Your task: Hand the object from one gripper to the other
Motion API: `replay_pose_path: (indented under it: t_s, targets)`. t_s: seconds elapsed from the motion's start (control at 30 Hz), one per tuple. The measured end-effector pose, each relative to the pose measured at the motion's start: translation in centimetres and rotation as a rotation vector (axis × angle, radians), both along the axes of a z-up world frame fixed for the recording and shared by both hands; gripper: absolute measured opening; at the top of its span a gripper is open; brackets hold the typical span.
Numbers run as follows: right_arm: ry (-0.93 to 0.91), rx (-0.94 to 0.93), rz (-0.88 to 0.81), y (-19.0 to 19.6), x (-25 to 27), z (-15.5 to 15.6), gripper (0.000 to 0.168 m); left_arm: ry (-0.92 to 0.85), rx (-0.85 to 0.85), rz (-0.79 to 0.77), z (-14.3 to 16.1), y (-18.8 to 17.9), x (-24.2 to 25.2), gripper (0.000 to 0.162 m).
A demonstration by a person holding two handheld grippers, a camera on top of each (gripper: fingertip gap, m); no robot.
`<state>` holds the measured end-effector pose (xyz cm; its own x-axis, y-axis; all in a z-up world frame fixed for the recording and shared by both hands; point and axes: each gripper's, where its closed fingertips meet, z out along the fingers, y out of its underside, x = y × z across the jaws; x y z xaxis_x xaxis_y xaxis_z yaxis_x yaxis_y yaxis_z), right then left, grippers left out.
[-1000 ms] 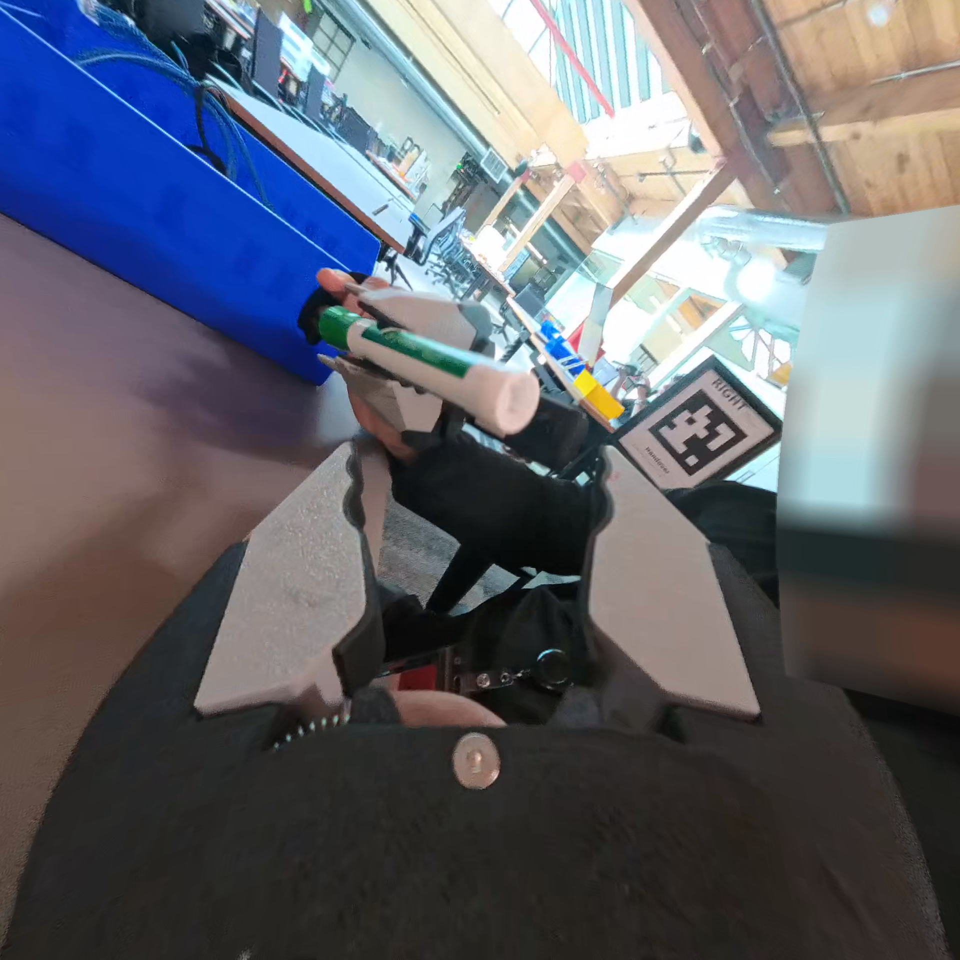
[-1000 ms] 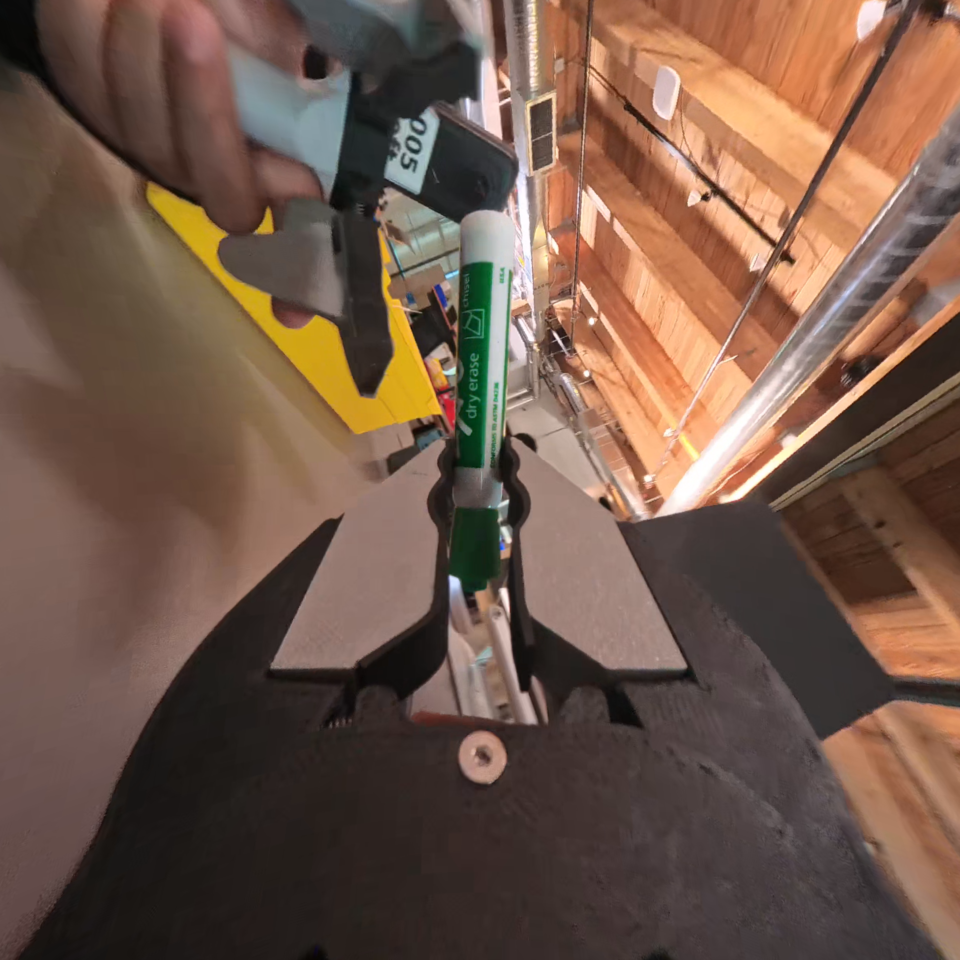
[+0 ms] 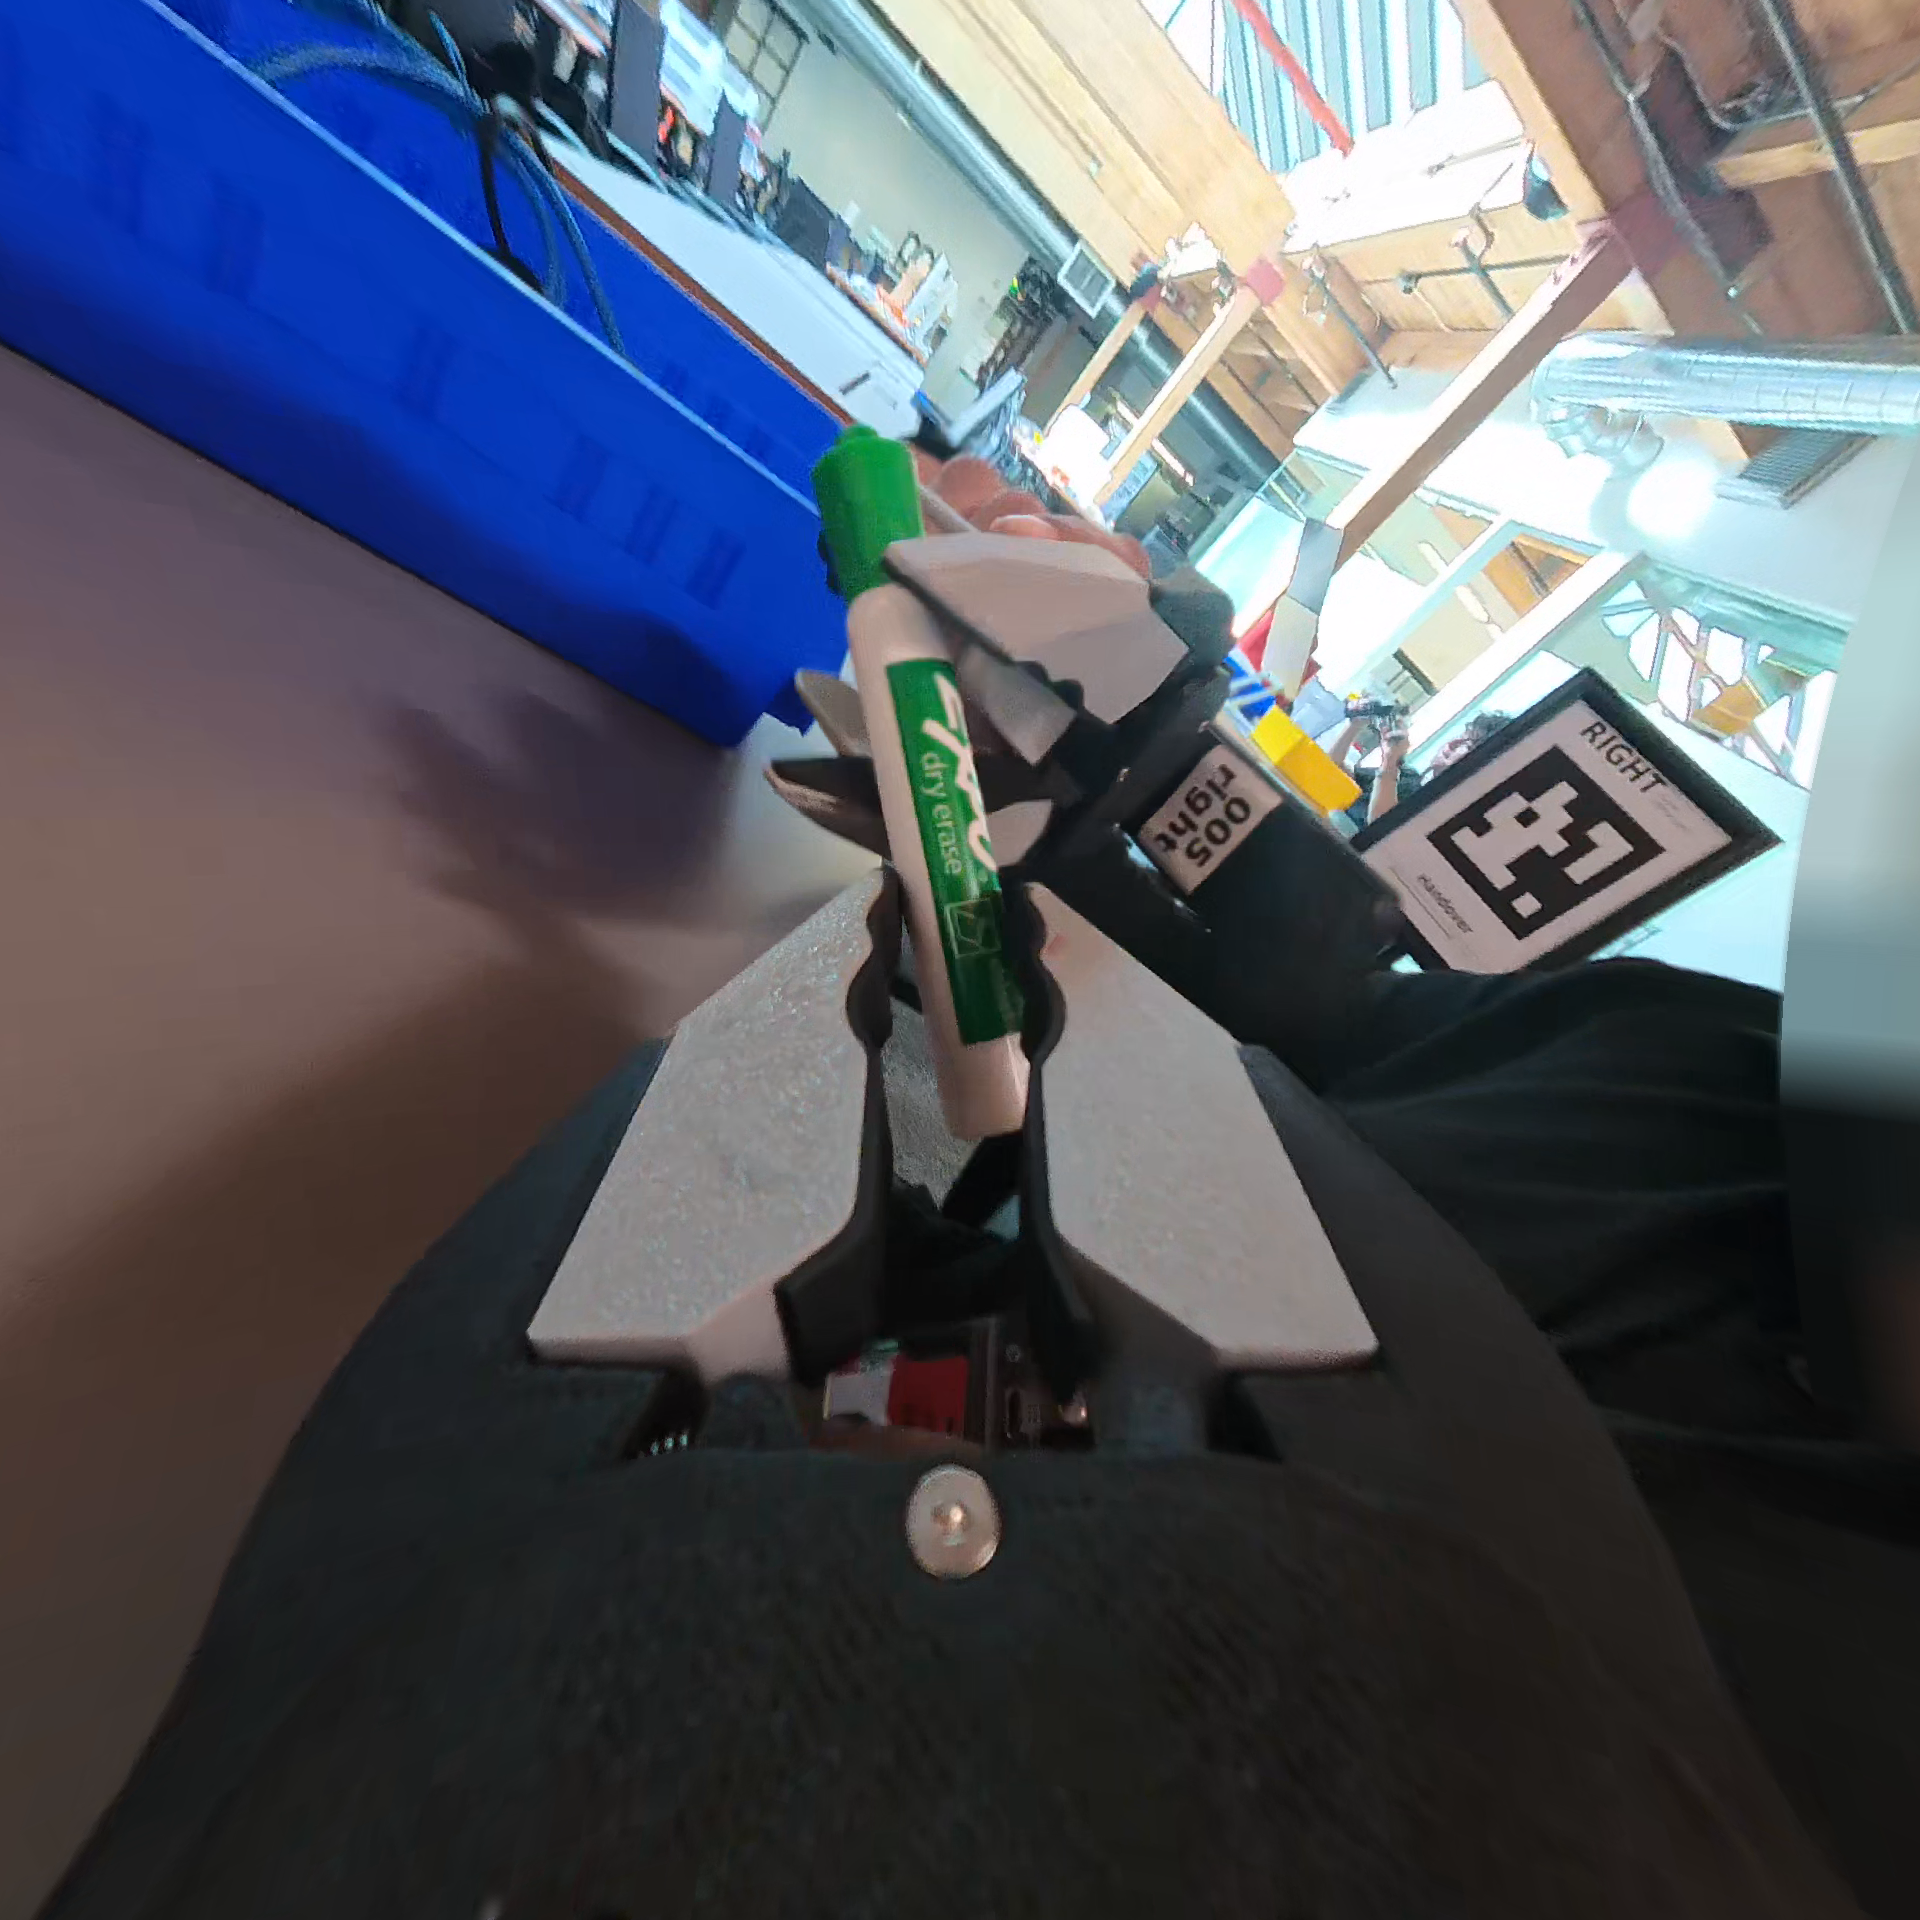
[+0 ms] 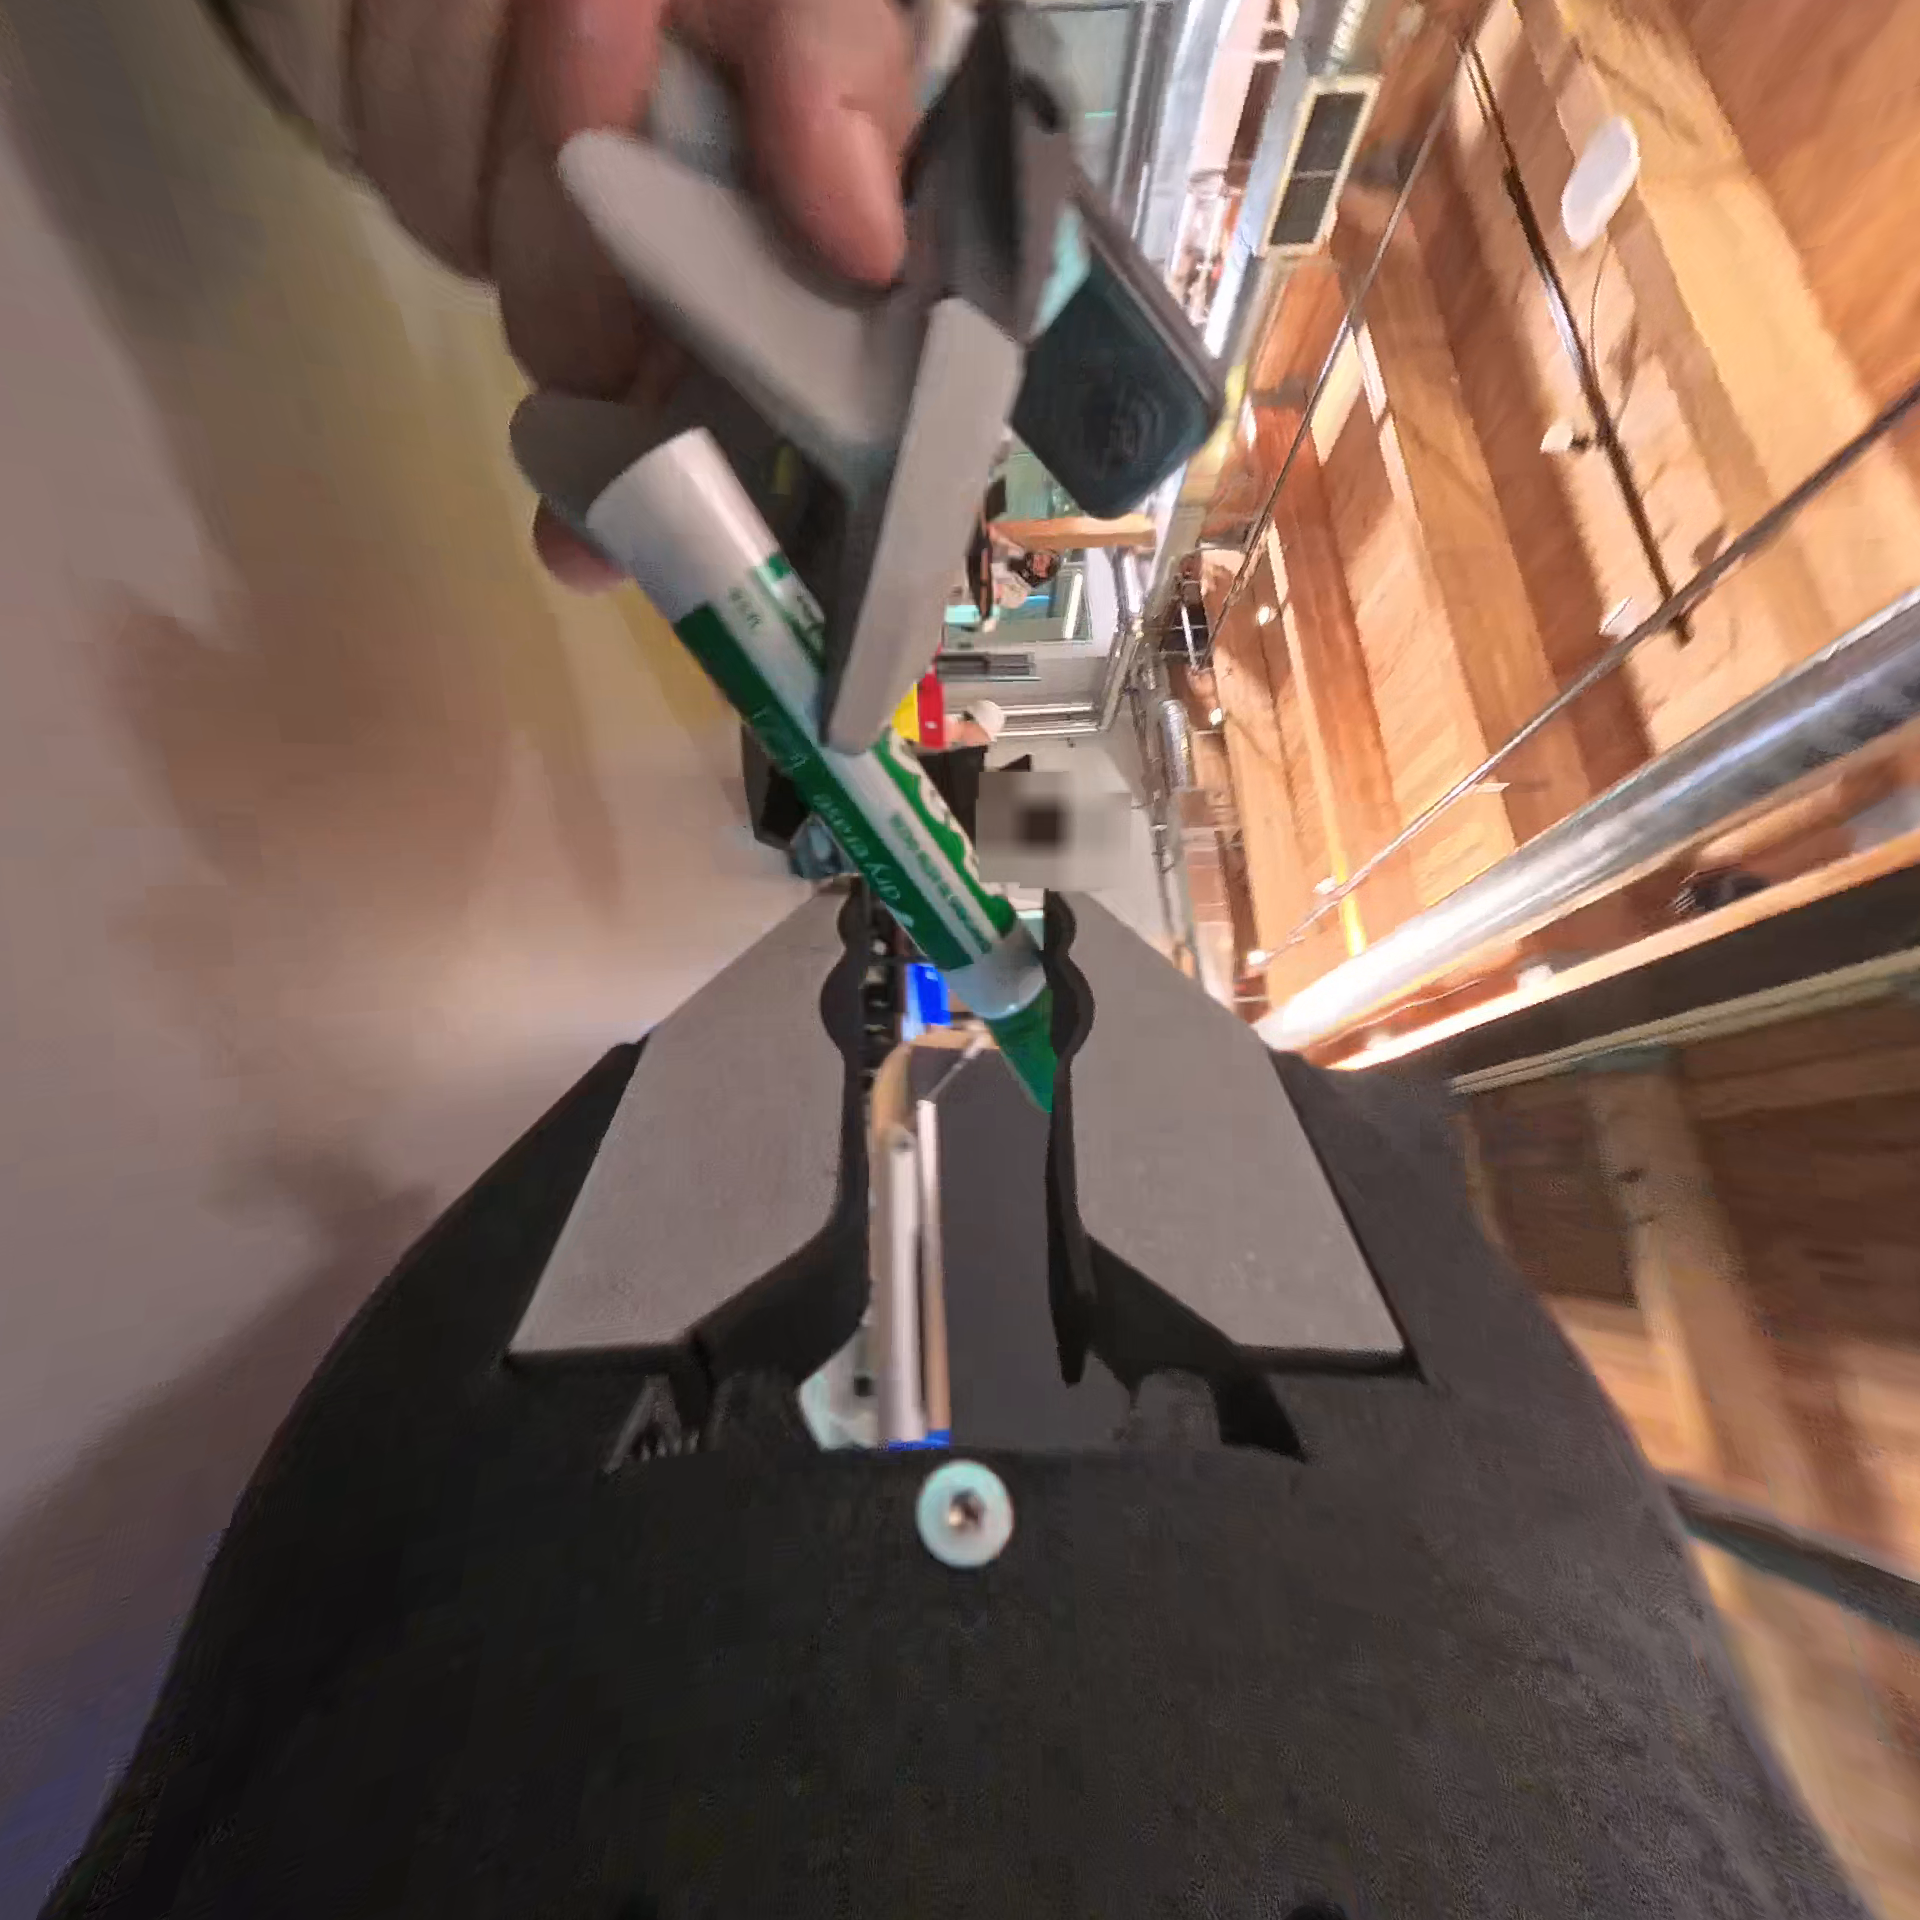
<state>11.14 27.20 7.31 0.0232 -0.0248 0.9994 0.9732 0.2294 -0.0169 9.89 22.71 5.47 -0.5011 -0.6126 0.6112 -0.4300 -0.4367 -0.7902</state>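
A green-and-white dry-erase marker (image 3: 935, 831) with a green cap is held in mid-air between the two grippers. My left gripper (image 3: 956, 925) is shut on the marker's barrel near its white end. In the right wrist view the marker (image 4: 914, 842) slants from the left gripper (image 4: 769, 623), at the top, down to my right gripper (image 4: 951, 935). The right gripper's jaws stand a little wider than the marker, and the green cap end leans against the right-hand finger. In the left wrist view the right gripper (image 3: 862, 644) sits around the cap end with its fingers parted.
A brown table top (image 3: 260, 831) lies below on the left. A blue bin (image 3: 364, 364) stands at its far edge. A black-and-white tag board (image 3: 1558, 831) and a yellow bin (image 3: 1299, 758) lie beyond. A person's hand (image 4: 675, 156) holds the left gripper. Some 5 cm of space lies between my two pairs of fingers.
The left gripper closed in and shut on the marker's barrel. The right gripper's jaws, shut on the marker before, have parted, and the marker now tilts between them.
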Motion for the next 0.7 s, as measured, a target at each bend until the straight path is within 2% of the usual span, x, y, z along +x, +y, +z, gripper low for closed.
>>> replay_pose_path:
  t_s: [0.1,0.27,0.33,0.37,0.5,0.6,0.7]
  targets:
    - [0.175,-0.045,0.031,-0.2,0.3,0.8,0.047,-0.049,-0.055,0.059,1.5,1.4,0.2,0.018]
    - [0.424,-0.107,0.104,-0.7,-0.4,2.4,0.051,-0.152,-0.062,0.158,3.8,3.1,-0.2,0.017]
    - [0.473,-0.055,0.071,-0.7,0.4,4.0,0.075,-0.164,-0.062,0.173,4.2,3.4,-0.4,0.017]
    - [0.486,-0.029,0.059,-0.8,0.8,4.6,0.080,-0.167,-0.061,0.183,4.3,3.6,-0.4,0.017]
    - [0.699,-0.022,0.027,-1.0,2.9,6.5,0.080,-0.280,-0.111,0.210,6.6,4.1,-1.1,0.016]
    - [0.917,-0.219,0.125,-1.2,1.8,5.9,0.076,-0.382,-0.084,0.265,8.2,4.5,-1.8,0.017]
    - [1.110,-0.484,0.335,-2.8,-2.0,5.7,0.072,-0.489,-0.032,0.280,9.4,3.9,-2.7,0.017]
